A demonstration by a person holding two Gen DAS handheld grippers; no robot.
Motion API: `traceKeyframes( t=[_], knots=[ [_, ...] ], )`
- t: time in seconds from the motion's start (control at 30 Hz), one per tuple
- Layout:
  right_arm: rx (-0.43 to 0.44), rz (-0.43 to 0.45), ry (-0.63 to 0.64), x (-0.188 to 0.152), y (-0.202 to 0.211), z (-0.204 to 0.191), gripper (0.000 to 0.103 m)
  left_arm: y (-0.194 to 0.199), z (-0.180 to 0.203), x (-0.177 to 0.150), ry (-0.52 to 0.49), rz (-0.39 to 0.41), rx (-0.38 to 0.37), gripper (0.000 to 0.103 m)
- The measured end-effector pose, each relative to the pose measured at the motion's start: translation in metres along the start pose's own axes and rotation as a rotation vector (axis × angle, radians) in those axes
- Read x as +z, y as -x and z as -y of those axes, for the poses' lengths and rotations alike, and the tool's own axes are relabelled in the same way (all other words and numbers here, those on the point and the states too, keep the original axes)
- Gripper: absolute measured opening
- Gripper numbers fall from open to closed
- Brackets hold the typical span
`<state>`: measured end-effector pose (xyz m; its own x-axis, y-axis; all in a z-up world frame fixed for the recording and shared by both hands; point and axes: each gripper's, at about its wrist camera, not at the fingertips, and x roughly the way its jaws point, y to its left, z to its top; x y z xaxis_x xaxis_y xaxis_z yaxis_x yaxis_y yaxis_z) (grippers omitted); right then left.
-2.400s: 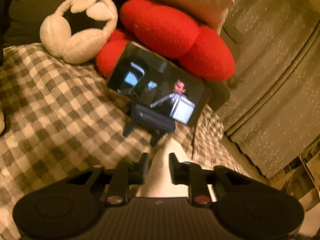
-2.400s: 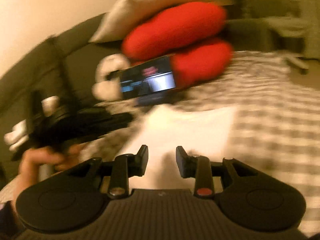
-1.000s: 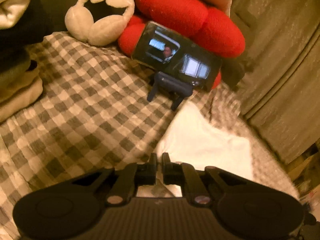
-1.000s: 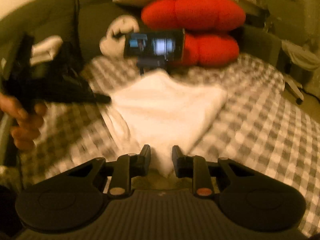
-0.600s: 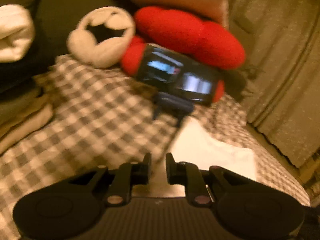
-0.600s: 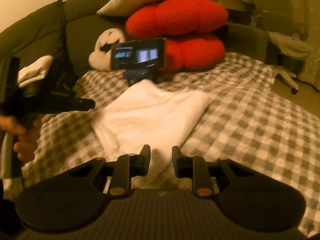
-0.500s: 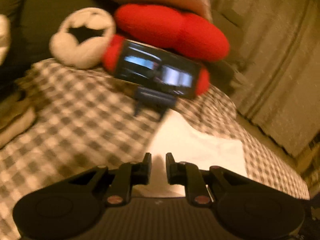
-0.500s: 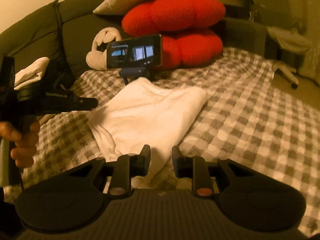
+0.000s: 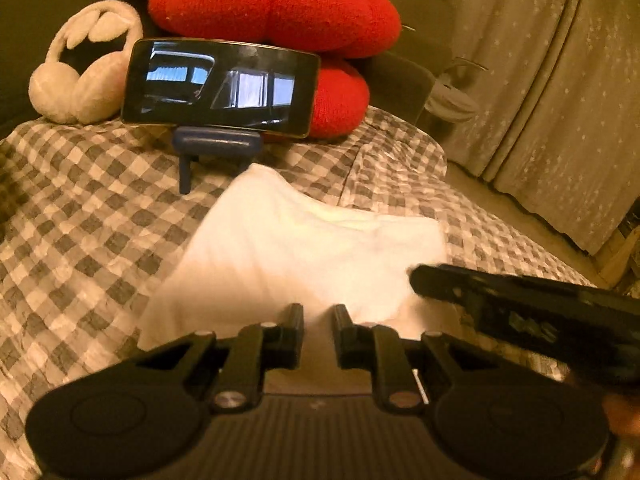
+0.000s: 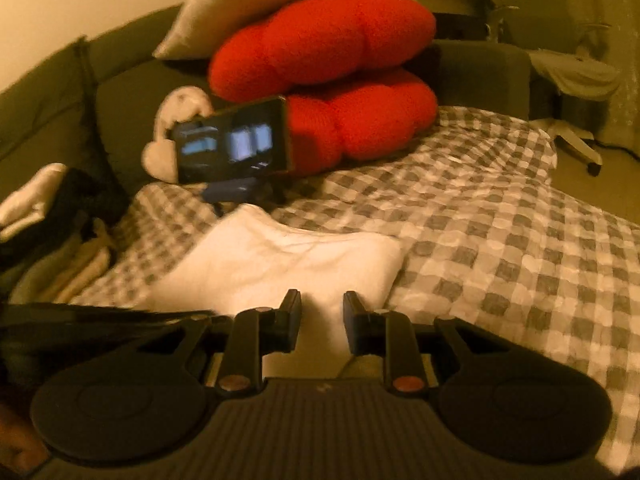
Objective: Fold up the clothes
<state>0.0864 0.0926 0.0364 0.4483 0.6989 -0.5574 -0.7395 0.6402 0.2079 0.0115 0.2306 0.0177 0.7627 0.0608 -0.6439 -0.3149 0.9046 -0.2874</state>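
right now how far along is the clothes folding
Done: the white garment lies folded into a compact rectangle on the checked bedspread, and a stack of folded clothes sits at the left edge. In hand: both claws hover at the garment's near edge; the right claw is closing with white fabric showing in its gap, and the left claw is slightly open. Left: possibly one more fold, then stacking.

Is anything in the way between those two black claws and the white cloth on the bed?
Nothing visible. The white cloth lies directly ahead of both the left gripper and right gripper.
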Motion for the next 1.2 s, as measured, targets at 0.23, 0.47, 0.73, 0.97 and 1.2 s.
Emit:
traceKeyframes(
  t=[0.23,0.47,0.73,0.97,1.2],
  knots=[
    [-0.104,0.018,-0.030,-0.008,-0.003,0.016,0.042,-0.001,-0.004,0.003,0.033,-0.010,-0.017,0.016],
    [0.048,0.027,-0.291,-0.007,0.035,0.037,0.042,0.001,-0.021,0.007,0.136,-0.008,-0.032,0.016],
    [0.179,-0.013,-0.488,-0.038,0.034,0.038,0.044,0.000,-0.027,0.006,0.163,-0.018,-0.038,0.016],
    [0.197,0.016,-0.532,-0.044,0.021,0.026,0.030,0.001,-0.029,0.007,0.168,-0.024,-0.043,0.016],
    [0.131,0.045,-0.440,-0.031,0.032,0.014,0.013,0.007,-0.034,0.009,0.214,-0.020,-0.093,0.018]
  ],
)
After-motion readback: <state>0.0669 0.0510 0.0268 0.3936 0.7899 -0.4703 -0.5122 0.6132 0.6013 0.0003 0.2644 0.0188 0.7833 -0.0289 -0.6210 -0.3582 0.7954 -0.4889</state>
